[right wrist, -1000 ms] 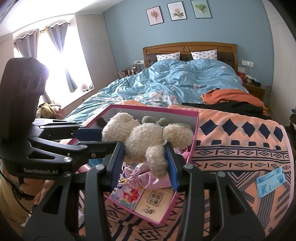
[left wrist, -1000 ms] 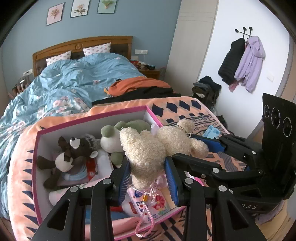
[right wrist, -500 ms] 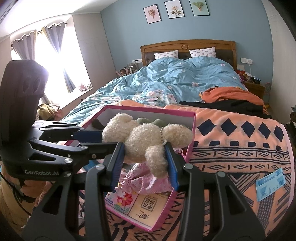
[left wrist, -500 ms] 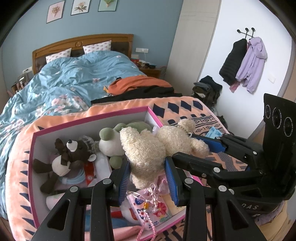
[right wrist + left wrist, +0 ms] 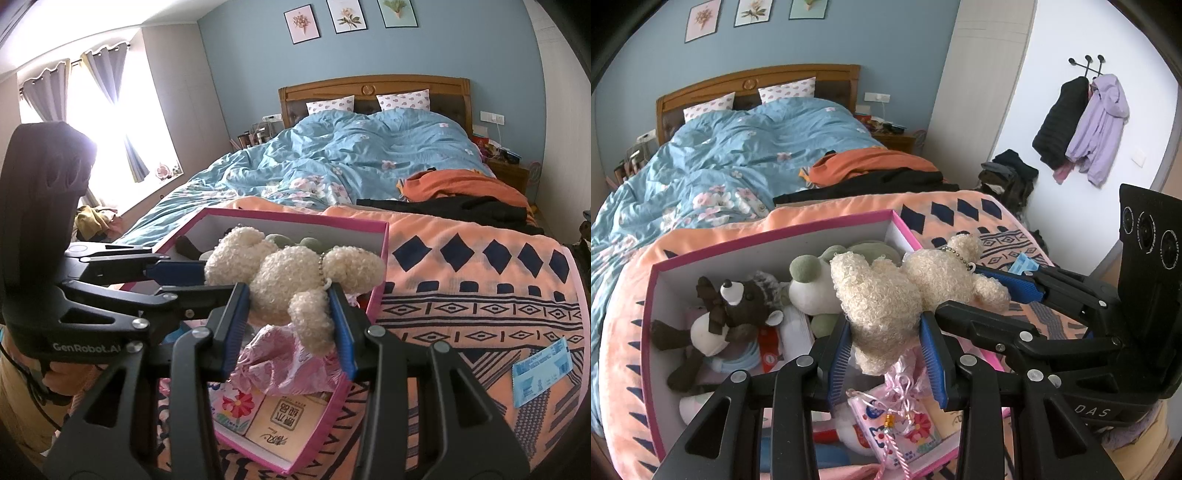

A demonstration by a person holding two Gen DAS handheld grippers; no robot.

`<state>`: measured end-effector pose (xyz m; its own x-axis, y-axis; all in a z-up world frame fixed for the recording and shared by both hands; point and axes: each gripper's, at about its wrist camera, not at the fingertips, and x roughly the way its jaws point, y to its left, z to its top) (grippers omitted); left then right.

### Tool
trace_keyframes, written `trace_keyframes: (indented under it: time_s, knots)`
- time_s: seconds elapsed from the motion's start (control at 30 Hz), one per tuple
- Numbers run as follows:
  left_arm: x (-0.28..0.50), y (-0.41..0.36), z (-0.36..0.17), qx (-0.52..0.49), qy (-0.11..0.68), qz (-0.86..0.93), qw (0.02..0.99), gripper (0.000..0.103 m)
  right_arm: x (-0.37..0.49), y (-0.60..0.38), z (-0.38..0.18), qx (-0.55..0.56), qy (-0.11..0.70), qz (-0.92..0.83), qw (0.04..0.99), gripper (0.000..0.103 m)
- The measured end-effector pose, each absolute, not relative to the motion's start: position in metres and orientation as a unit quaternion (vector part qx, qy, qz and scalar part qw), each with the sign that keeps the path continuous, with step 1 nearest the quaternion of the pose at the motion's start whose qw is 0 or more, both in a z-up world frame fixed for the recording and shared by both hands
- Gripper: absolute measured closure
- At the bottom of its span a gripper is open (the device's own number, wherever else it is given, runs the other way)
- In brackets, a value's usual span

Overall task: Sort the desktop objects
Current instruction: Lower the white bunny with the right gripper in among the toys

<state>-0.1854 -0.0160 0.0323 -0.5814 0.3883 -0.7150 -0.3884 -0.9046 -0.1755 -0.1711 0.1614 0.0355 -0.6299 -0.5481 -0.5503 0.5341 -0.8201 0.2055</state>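
A cream curly plush bear (image 5: 886, 295) hangs above the pink-rimmed box (image 5: 768, 236), held from both sides. My left gripper (image 5: 886, 354) is shut on its lower body. My right gripper (image 5: 290, 317) is shut on its middle, and it also shows in the left wrist view (image 5: 1008, 295). The bear shows in the right wrist view (image 5: 288, 280) over the box (image 5: 382, 254). The box holds a dark brown plush bear (image 5: 720, 317), a green and white plush (image 5: 816, 284), a pink ribboned pouch (image 5: 905, 384) and flat packets (image 5: 280, 421).
The box lies on an orange patterned blanket (image 5: 480, 295) at the foot of a bed with a blue quilt (image 5: 351, 155). A blue paper slip (image 5: 541, 373) lies on the blanket to the right. Orange and black clothes (image 5: 461, 195) lie behind. Coats (image 5: 1082, 122) hang on the right wall.
Both grippers have kept their hold on the cream bear. The box and its contents have slid a little away and to the left in the views; the bear stays between the fingers.
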Motion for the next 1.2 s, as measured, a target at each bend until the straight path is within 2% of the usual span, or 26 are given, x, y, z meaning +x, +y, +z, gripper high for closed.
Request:
trace_keyframes:
  time_s: [1.2]
  knots:
    - [-0.216, -0.022, 0.009, -0.427, -0.018, 0.881, 0.203, 0.067, -0.198, 0.162, 0.017, 0.334, -0.009, -0.895, 0.295, 0.059]
